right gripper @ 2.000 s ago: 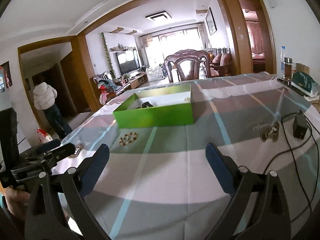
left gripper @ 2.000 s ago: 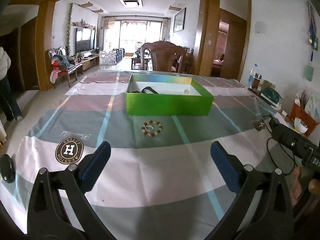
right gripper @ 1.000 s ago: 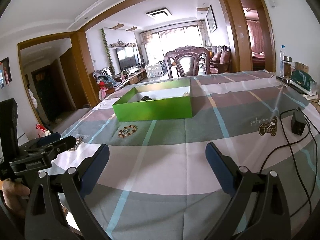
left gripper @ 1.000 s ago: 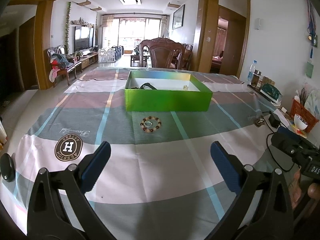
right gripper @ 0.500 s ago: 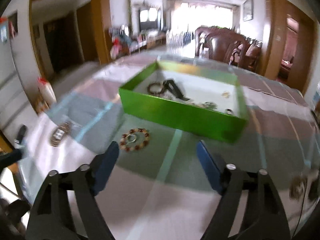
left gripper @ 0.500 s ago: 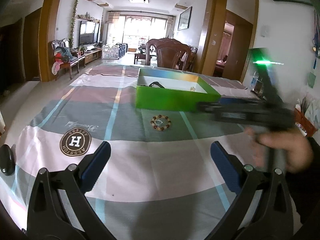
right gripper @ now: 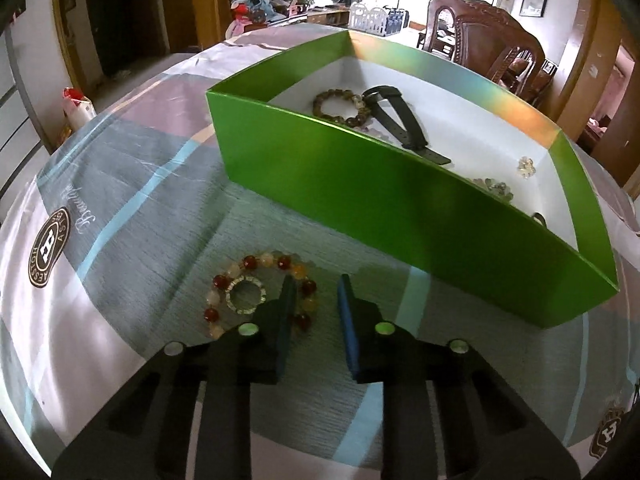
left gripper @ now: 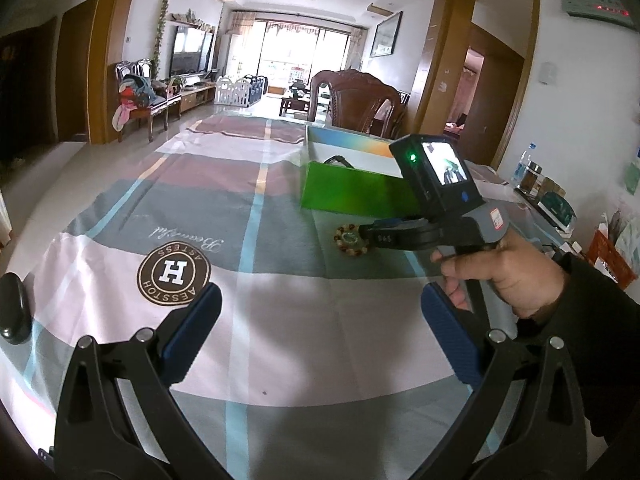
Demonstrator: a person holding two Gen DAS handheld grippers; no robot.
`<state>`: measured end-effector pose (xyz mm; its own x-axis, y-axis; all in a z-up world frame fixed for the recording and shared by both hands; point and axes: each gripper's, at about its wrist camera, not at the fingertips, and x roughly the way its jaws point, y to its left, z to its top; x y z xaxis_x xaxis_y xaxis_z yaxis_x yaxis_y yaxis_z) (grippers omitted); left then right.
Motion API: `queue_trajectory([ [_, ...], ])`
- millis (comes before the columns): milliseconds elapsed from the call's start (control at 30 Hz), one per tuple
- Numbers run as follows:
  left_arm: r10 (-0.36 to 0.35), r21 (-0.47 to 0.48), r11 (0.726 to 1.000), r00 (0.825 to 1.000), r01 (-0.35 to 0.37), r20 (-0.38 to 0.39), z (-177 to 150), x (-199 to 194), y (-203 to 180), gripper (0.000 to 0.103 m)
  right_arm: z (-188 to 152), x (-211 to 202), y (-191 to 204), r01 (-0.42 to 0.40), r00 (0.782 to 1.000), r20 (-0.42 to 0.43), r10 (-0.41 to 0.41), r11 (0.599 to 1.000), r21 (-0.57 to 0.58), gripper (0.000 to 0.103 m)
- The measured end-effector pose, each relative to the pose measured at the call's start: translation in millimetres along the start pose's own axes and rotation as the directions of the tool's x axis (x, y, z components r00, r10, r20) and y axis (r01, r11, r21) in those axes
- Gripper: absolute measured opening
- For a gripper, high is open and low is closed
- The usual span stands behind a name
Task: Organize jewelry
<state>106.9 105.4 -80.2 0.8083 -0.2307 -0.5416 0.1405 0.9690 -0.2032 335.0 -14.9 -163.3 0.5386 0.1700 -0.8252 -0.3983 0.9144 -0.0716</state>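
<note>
On the tablecloth (right gripper: 120, 184), right gripper (right gripper: 316, 292) has reached the bracelet (right gripper: 260, 292), jaws narrowed yet unclenched; left gripper (left gripper: 320, 312) released.

green box (right gripper: 360, 184): glossy card walls, iridescent sheen on far inner wall, matt white floor | tablecloth (right gripper: 132, 184): smooth woven cloth, plaid | beaded bracelet (right gripper: 260, 294): polished red and pale beads | watch strap (right gripper: 400, 120): matt black | dining chair (left gripper: 356, 100): glossy carved wood
</note>
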Motion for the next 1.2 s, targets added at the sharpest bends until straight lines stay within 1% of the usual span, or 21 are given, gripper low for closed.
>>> queue_trajectory([
  [67,-0.001,-0.002,1.000,1.000,0.001,-0.008,-1,2,2,0.099,2,2,8,0.009,1.000,-0.004,-0.009,1.000,-0.029,0.009],
  [167,0.003,-0.006,1.000,1.000,-0.003,-0.012,-1,4,4,0.099,4,3,13,0.041,0.999,-0.002,-0.041,0.998,-0.046,0.008],
  [267,0.007,-0.010,1.000,1.000,-0.007,-0.016,0,5,5,0.099,3,3,7,0.009,1.000,0.014,-0.009,1.000,-0.006,0.007],
  [367,0.012,-0.004,1.000,1.000,-0.012,-0.019,0,6,5,0.099,2,-20,0,-0.028,0.995,0.093,0.025,0.999,0.032,0.007],
  [433,0.009,-0.001,1.000,1.000,-0.009,-0.026,1,9,4,0.099,2,-51,-3,-0.075,0.984,0.164,0.068,0.997,0.036,0.007],
  [500,0.006,0.017,1.000,0.999,-0.005,-0.038,3,15,-1,0.099,1,-82,-6,-0.092,0.968,0.236,0.081,0.995,0.035,0.007],
  [600,-0.001,0.059,0.998,0.998,0.004,-0.055,12,29,-12,0.099,-12,-139,-20,-0.130,0.934,0.342,0.104,0.990,0.053,0.007],
  [733,-0.026,0.113,0.993,0.995,0.037,-0.094,24,56,-29,0.099,-36,-184,-42,-0.159,0.907,0.404,0.115,0.984,0.076,0.007],
  [767,-0.045,0.133,0.989,0.991,0.061,-0.123,27,68,-37,0.099,-44,-193,-48,-0.157,0.902,0.419,0.107,0.984,0.086,0.007],
  [833,-0.067,0.167,0.981,0.984,0.096,-0.167,33,91,-52,0.099,-60,-203,-57,-0.166,0.899,0.426,0.105,0.980,0.107,0.008],
  [900,-0.067,0.186,0.977,0.979,0.103,-0.192,37,112,-65,0.098,-75,-211,-66,-0.170,0.895,0.436,0.097,0.977,0.130,0.008],
  [967,-0.067,0.194,0.974,0.969,0.115,-0.238,42,141,-76,0.096,-91,-216,-73,-0.176,0.895,0.437,0.093,0.972,0.154,0.008],
  [1000,-0.070,0.194,0.973,0.965,0.122,-0.254,42,151,-81,0.090,-99,-218,-77,-0.178,0.896,0.434,0.090,0.970,0.165,0.008],
  [1033,-0.064,0.187,0.975,0.956,0.122,-0.287,43,167,-85,0.080,-105,-219,-79,-0.183,0.897,0.432,0.092,0.968,0.174,0.008],
  [1067,-0.062,0.179,0.976,0.948,0.122,-0.312,43,176,-86,0.075,-111,-220,-82,-0.194,0.897,0.430,0.099,0.964,0.183,0.008],
  [1100,-0.067,0.167,0.977,0.939,0.130,-0.338,42,186,-88,0.068,-117,-222,-85,-0.204,0.897,0.429,0.106,0.960,0.190,0.008],
  [1133,-0.075,0.156,0.978,0.932,0.138,-0.353,43,194,-89,0.066,-121,-224,-85,-0.203,0.897,0.429,0.103,0.960,0.195,0.008],
  [1200,-0.063,0.153,0.980,0.927,0.127,-0.370,42,209,-91,0.065,-128,-228,-87,-0.204,0.897,0.430,0.099,0.958,0.204,0.008],
])
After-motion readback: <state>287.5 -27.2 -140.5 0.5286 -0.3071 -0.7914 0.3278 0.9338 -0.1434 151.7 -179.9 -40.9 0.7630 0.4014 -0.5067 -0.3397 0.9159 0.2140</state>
